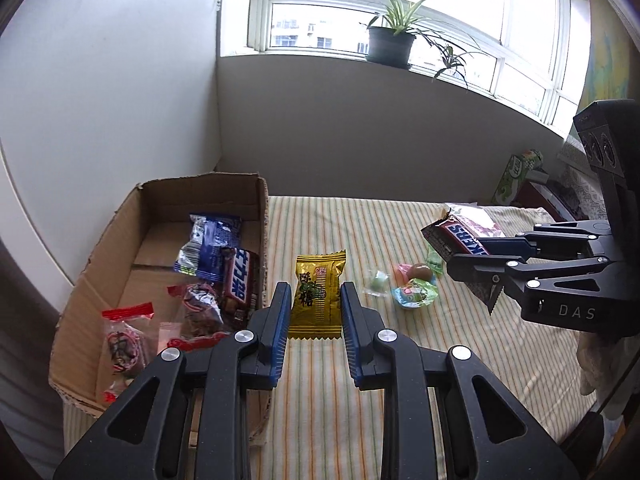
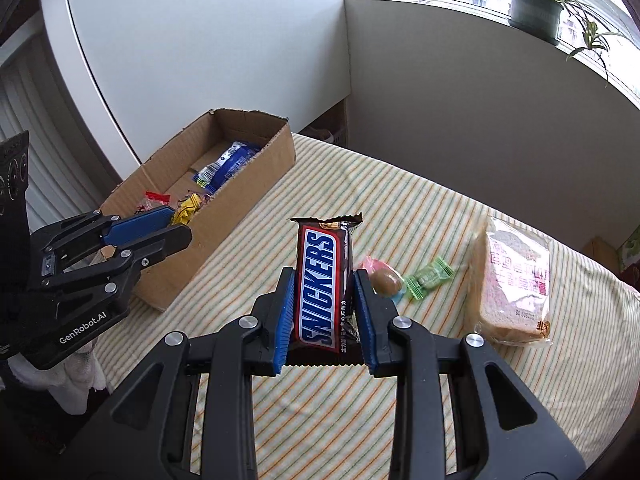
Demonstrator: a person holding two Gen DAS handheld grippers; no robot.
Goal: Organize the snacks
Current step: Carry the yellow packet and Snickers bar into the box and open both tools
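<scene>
My left gripper (image 1: pixel 314 288) is shut on a gold candy packet (image 1: pixel 316 300), held above the striped cloth just right of the cardboard box (image 1: pixel 200 180). In the right wrist view the left gripper (image 2: pixel 176 224) hangs by the box's (image 2: pixel 240 208) near wall, with the yellow packet (image 2: pixel 187 210) at its tips. My right gripper (image 2: pixel 324 276) is shut on a Snickers bar (image 2: pixel 320 280), lifted off the cloth. The left wrist view shows the right gripper (image 1: pixel 452 256) with the bar (image 1: pixel 460 240) at the right. The box holds a blue packet (image 1: pixel 210 246), a chocolate bar and red-wrapped sweets.
Small wrapped candies and a jelly cup (image 1: pixel 412 294) lie on the striped cloth (image 1: pixel 400 360). A green candy (image 2: pixel 428 278) and a bagged bread slice (image 2: pixel 514 284) lie further right. A potted plant (image 1: pixel 390 42) stands on the windowsill. A green carton (image 1: pixel 516 176) stands at the table's far right.
</scene>
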